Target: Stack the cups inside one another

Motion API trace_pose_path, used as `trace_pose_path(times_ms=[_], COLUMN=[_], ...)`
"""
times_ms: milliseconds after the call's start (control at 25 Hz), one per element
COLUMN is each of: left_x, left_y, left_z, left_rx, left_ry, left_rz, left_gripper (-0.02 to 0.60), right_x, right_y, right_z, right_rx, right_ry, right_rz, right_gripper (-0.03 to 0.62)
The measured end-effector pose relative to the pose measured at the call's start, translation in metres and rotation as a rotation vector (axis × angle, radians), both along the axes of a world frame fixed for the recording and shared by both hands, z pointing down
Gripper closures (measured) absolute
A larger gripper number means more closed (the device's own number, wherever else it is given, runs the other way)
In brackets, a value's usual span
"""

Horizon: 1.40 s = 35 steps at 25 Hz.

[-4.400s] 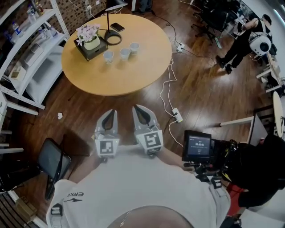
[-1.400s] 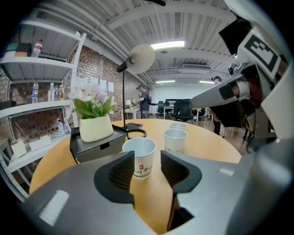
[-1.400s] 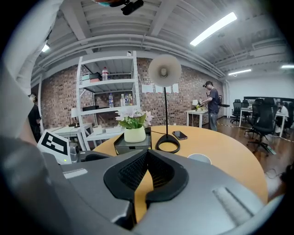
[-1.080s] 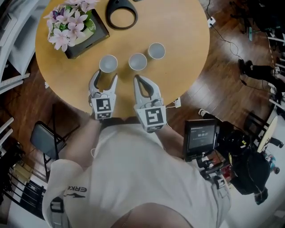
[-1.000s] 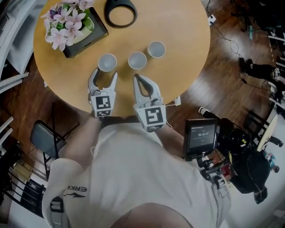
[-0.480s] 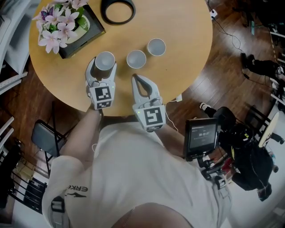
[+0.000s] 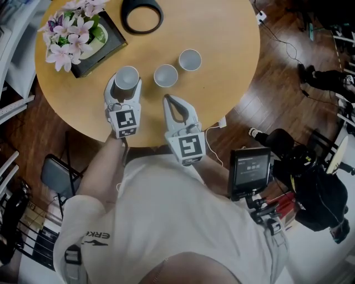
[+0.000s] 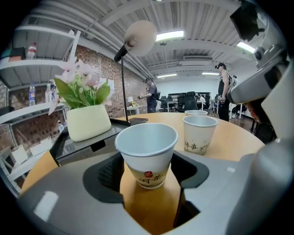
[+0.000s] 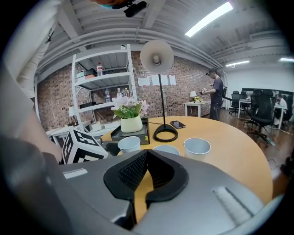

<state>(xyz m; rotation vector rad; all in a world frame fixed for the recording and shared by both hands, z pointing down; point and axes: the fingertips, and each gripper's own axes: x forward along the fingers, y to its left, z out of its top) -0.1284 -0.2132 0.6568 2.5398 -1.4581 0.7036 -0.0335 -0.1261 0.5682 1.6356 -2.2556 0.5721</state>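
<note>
Three white paper cups stand in a row on the round wooden table (image 7: pixel 227 83): a left cup (image 7: pixel 126 77), a middle cup (image 7: pixel 165 75) and a right cup (image 7: pixel 189 59). My left gripper (image 7: pixel 125 90) straddles the left cup (image 8: pixel 147 153), which stands upright on the table between the jaws. Those jaws have just been closing, and I see no pad pressing on the cup. The middle cup (image 8: pixel 199 133) and the right cup (image 8: pixel 196 112) show beyond it. My right gripper (image 7: pixel 170 100) rests shut and empty just short of the middle cup (image 9: pixel 166 149).
A black tray with a flower pot (image 7: pixel 72 33) sits at the table's back left. A black ring-shaped lamp base (image 7: pixel 141 12) lies behind the cups. The table's near edge is right under my grippers. A chair (image 7: pixel 55 177) stands on the left, and a screen on a stand (image 7: pixel 249 172) on the right.
My left gripper has slid forward until the left cup stands between its jaws. The right gripper has stayed shut in the same spot.
</note>
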Motion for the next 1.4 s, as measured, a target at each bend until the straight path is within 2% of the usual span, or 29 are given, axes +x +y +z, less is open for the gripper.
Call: trace_pose_path(times_ms=[280,720,1400], left_x=[0.005,0.026,0.088], left_y=[0.001,0.014,0.034], left_z=[-0.023,-0.098,-0.198], left_rx=[0.041,0.135,0.293], left_ry=[0.015,0.062,0.134], left_rz=[0.020,0.090,0.261], left_gripper=[0.262,0.262,0.262], right_x=[0.001,0.011,0.054], right_y=[0.000,0.006,0.039], right_z=[-0.014,-0.071,-0.149], right_rx=[0.036,0.160,0.331], right_ry=[0.007,0.010,0.047], right_rz=[0.004,0.065,0.219], right_gripper=[0.580,0.580,0.580])
